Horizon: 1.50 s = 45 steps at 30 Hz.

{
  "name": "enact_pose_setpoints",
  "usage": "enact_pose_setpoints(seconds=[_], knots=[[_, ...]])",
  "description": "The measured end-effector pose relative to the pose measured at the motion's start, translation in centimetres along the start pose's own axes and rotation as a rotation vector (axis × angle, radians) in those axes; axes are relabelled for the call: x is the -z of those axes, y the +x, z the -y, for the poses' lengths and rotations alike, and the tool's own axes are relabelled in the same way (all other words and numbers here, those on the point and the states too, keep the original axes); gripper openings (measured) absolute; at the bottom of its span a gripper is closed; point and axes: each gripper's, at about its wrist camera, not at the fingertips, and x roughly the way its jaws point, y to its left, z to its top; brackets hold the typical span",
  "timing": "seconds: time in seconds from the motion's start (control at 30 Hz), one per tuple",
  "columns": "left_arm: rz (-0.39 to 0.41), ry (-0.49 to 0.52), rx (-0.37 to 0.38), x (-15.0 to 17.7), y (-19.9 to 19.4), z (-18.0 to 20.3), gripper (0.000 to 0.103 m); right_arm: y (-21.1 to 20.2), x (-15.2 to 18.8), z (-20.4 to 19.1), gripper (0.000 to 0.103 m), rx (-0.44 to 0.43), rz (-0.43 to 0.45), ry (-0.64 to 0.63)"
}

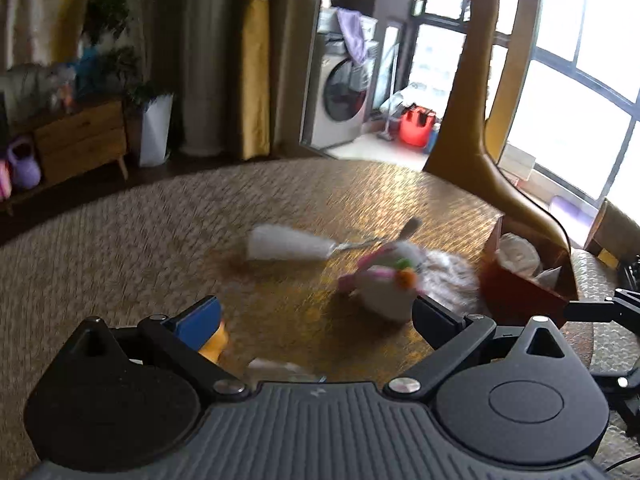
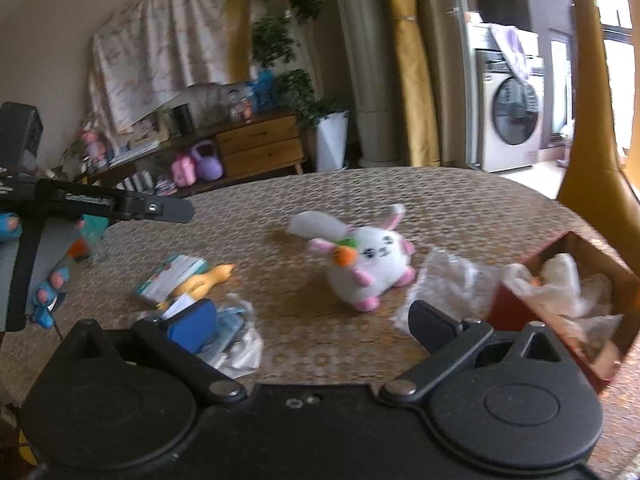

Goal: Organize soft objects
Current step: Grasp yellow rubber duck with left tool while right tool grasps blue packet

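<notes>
Tongs, left [image 1: 316, 322] and right [image 2: 312, 324], gaping, empty; plush bunny [image 2: 370, 266] on table [image 2: 460, 208].

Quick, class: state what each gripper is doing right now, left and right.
Left gripper: open, holding nothing.
Right gripper: open, holding nothing.

Bright windows [image 1: 568, 92], yellow curtains [image 1: 256, 60] (washing machine [image 1: 344, 100] beyond), wooden cabinet [image 2: 260, 146].
</notes>
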Motion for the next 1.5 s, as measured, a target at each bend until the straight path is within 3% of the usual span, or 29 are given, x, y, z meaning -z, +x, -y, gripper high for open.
enact_pose_setpoints(seconds=[0.1, 0.43, 0.83, 1.03, 1.23, 1.37, 1.5], knots=[[-0.026, -0.044, -0.028, 0.7, 0.8, -2.1, 0.103, 1.1, 0.0, -1.7, 0.102, -0.033, -0.019, -0.043], [-0.043, -0.048, -0.159, 3.4, 4.0, -6.1, 0.103, 5.7, 0.4, -5.3, 0.100, -0.111, -0.119, -0.120], [-0.127, -0.084, -0.180, 5.3, 9.2, -8.4, 0.102, 11.0, 1.4, -7.4, 0.086, -0.121, -0.215, -0.172], [-0.130, -0.022, -0.181, 5.8, 10.4, -7.7, 0.101, 13.1, 1.7, -7.9, 0.076, -0.129, -0.258, -0.169], [-0.131, 0.016, -0.159, 5.8, 11.0, -7.6, 0.083, 14.3, 2.3, -8.2, 0.065, -0.131, -0.286, -0.164], [-0.147, 0.002, -0.146, 5.9, 11.6, -8.1, 0.063, 15.0, 2.4, -8.3, 0.059, -0.133, -0.296, -0.155], [-0.153, 0.017, -0.134, 6.1, 11.9, -8.0, 0.059, 15.4, 2.4, -8.6, 0.050, -0.138, -0.300, -0.152]])
